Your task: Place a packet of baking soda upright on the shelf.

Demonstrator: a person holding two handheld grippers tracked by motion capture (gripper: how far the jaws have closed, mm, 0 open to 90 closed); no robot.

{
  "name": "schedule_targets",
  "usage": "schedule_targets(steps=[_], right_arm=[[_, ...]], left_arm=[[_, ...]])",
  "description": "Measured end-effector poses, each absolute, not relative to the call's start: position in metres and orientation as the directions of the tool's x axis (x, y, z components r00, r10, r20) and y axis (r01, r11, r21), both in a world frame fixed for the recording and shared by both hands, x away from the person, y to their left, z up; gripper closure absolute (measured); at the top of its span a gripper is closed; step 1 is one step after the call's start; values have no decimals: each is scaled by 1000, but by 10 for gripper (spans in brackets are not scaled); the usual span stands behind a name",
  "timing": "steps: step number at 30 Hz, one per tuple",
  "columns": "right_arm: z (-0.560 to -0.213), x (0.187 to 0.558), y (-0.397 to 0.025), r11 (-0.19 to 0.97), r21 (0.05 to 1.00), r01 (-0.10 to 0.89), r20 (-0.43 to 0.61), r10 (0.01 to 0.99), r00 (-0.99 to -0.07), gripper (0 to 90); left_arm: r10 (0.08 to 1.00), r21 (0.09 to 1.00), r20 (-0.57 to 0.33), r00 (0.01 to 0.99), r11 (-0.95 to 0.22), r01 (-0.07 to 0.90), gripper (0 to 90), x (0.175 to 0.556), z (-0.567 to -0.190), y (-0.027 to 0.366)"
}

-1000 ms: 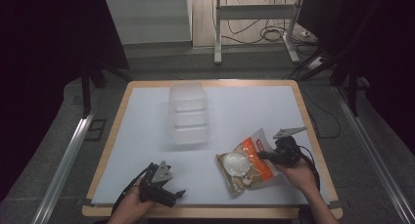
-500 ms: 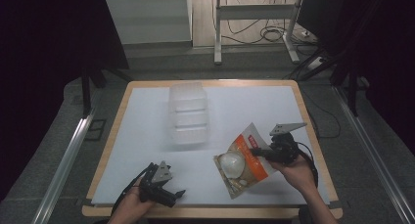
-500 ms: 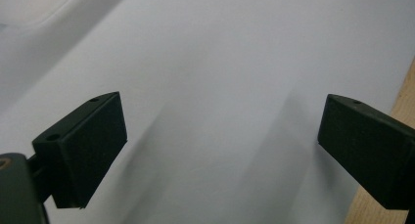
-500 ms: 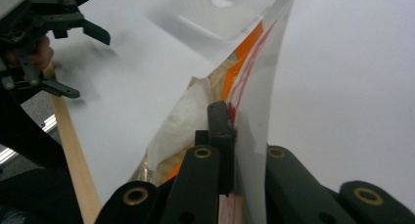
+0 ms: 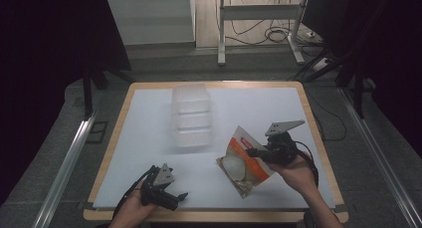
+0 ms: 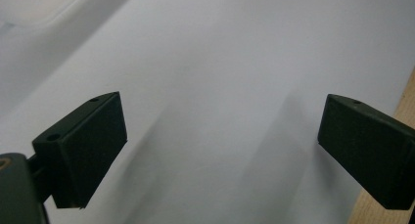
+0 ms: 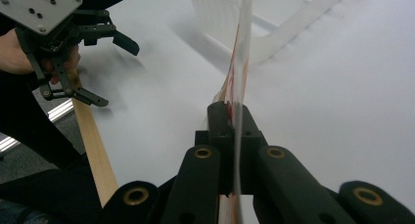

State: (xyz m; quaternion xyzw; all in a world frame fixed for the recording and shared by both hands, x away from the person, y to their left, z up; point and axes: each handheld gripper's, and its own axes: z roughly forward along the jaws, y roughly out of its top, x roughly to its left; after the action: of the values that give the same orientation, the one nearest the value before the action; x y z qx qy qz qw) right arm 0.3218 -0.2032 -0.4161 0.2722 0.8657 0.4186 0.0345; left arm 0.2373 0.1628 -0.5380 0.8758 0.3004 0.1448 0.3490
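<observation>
1. The flat orange-and-white plastic food packet with a clear window showing something round and pale (image 5: 243, 164) is on the right half of the table, its far edge raised and its near corner apparently on the white sheet. In the right gripper view the packet (image 7: 241, 62) stands edge-on, rising out of the jaws.
2. The right gripper (image 5: 252, 152) has its two black jaws pressed together on the packet's edge, so the pick-up looks done, or nearly so.
3. The clear plastic container with several compartments (image 5: 191, 116) sits just beyond the packet, near the table's middle and apart from it. Its compartments look empty, though the plastic is too pale to be sure.
4. The left gripper (image 5: 180, 196) rests low at the near left edge of the white-covered wooden table (image 5: 149, 108), well apart from the packet. Its jaws are spread wide with nothing between them.
5. Judging from this, the grasp is made; what is probably left is carrying the packet over and setting it down in the container.
</observation>
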Motion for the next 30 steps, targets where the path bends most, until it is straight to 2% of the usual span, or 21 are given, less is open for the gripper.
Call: schedule_targets(steps=[18,30], right_arm=[[-388,343,-188,542,749,381,58,518,-853,888],[-375,371,-180,520,769,372,51,531,-846,888]], left_arm=[[633,708,51,773,-568,419,42,238,-536,166],[634,715,45,772,-560,418,42,237,-535,167]])
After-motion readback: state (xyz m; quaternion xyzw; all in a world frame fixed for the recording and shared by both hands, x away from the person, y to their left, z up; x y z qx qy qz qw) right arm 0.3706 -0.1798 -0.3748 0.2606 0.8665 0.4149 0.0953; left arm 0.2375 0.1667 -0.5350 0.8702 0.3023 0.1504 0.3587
